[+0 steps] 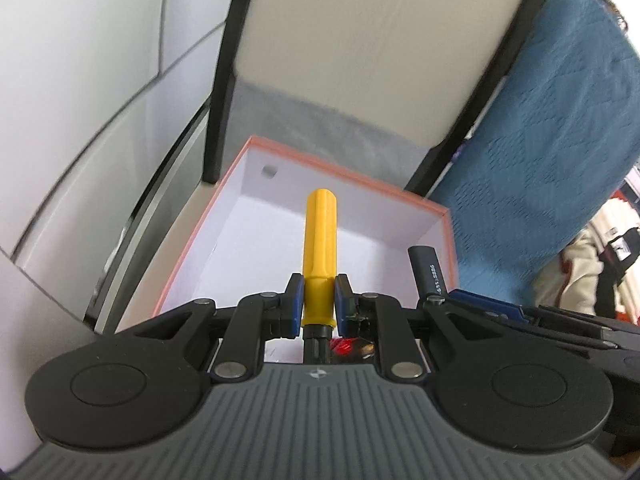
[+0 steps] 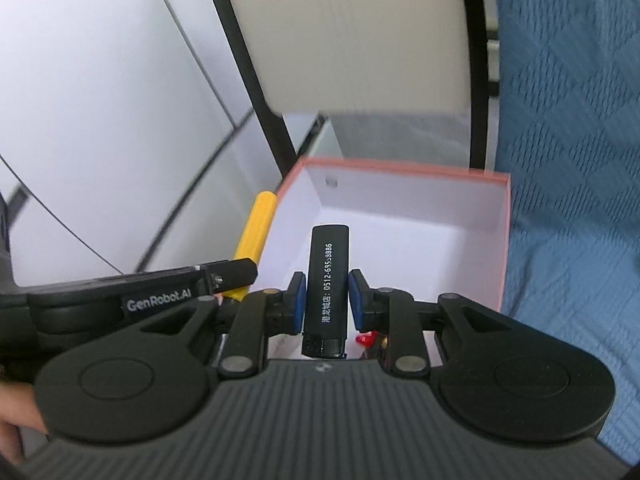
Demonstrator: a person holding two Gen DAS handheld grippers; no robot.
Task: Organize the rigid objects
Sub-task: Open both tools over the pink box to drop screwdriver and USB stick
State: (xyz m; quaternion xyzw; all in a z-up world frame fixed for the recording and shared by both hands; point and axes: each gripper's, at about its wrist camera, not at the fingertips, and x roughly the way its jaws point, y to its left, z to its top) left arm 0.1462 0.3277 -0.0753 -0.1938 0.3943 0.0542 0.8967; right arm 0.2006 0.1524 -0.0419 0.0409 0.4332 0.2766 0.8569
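**Two items held over the open box**

Yellow-handled screwdriver point(image 1: 320, 248): fluted plastic handle pointing away and up, black shaft end toward the camera, pinched at the handle's collar between blue pads.

Black lighter point(image 2: 326, 284): slim, flat-sided, white printed text along its length, valve end nearest the camera, clamped mid-body.

Box point(image 1: 448, 248): salmon-pink rim, white interior, lid off, small hole in far wall. Something red lies inside, mostly hidden.

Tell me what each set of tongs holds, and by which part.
Left tongs: yellow-handled screwdriver, pinched at the handle's lower collar. Right tongs: black lighter, gripped across its lower body.
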